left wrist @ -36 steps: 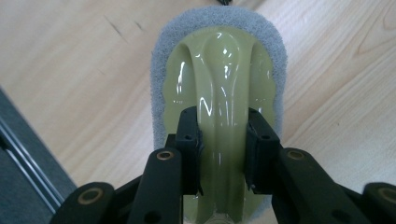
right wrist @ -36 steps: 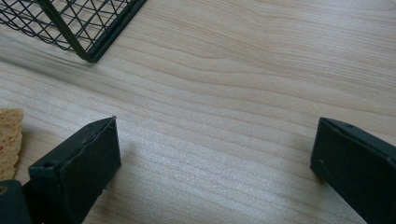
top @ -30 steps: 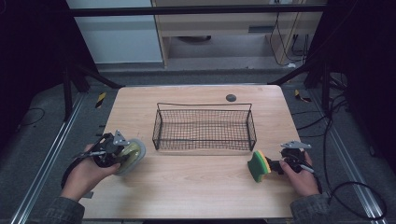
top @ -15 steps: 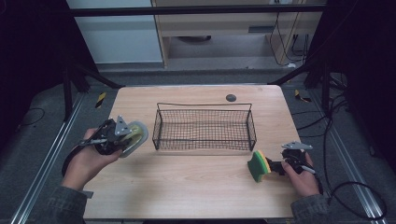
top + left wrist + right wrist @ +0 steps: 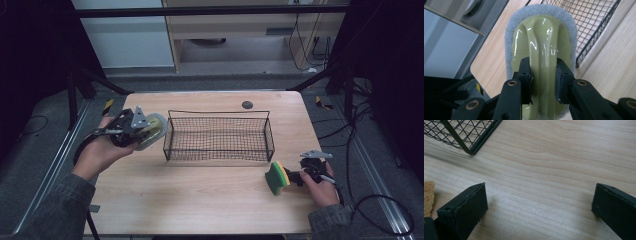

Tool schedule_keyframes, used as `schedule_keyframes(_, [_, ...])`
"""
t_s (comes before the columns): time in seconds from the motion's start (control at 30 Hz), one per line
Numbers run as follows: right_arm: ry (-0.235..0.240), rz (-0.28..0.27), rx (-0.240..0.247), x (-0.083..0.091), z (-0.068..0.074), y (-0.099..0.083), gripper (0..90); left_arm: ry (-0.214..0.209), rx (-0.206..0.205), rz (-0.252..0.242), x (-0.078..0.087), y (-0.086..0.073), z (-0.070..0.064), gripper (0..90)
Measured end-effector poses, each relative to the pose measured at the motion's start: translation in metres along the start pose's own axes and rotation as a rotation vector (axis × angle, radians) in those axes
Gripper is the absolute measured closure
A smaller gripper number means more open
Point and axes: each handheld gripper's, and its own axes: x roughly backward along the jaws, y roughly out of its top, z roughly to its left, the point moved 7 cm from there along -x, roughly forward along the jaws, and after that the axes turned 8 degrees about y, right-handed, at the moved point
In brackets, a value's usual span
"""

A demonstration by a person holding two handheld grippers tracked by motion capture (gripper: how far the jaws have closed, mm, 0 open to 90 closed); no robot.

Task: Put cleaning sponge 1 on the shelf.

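Left hand-held gripper (image 5: 543, 82): clamped on the scrub pad's (image 5: 541, 50) glossy green handle, mid-left of the high view, just beside the wire basket (image 5: 218, 137).

Right hand-held gripper (image 5: 539, 202): jaws wide apart, nothing in them, low over the bench (image 5: 200, 200) beside the sponge (image 5: 276, 177), lower right.

Risk: the slick handle could slip, or the pad could snag the basket rim going in.

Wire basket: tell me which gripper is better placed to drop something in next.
Left. The left gripper is shut on the scrubber beside the wire basket; the right gripper is open on nothing, the sponge lying beside it.
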Motion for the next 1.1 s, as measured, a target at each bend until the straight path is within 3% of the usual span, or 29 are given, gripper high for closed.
schedule_keyframes(0.17, [-0.003, 0.001, 0.005, 0.0, 0.0, 0.0, 0.5, 0.065, -0.015, 0.023, -0.008, 0.013, 0.0, 70.6])
schedule_keyframes(0.43, [0.016, 0.003, 0.021, 0.002, 0.002, -0.003, 0.5, 0.118, -0.032, -0.042, 0.005, 0.04, -0.001, 70.6])
schedule_keyframes(0.6, [0.012, 0.002, 0.026, 0.002, 0.001, -0.003, 0.5, 0.119, -0.088, -0.08, 0.004, 0.06, -0.012, 70.6])
schedule_keyframes(0.73, [0.012, 0.001, 0.024, 0.002, 0.002, -0.003, 0.5, 0.108, -0.109, -0.097, -0.003, 0.07, -0.019, 70.6])
schedule_keyframes(1.1, [0.011, 0.0, 0.023, 0.002, 0.002, -0.003, 0.5, 0.091, -0.144, -0.09, -0.024, 0.084, -0.025, 70.6])
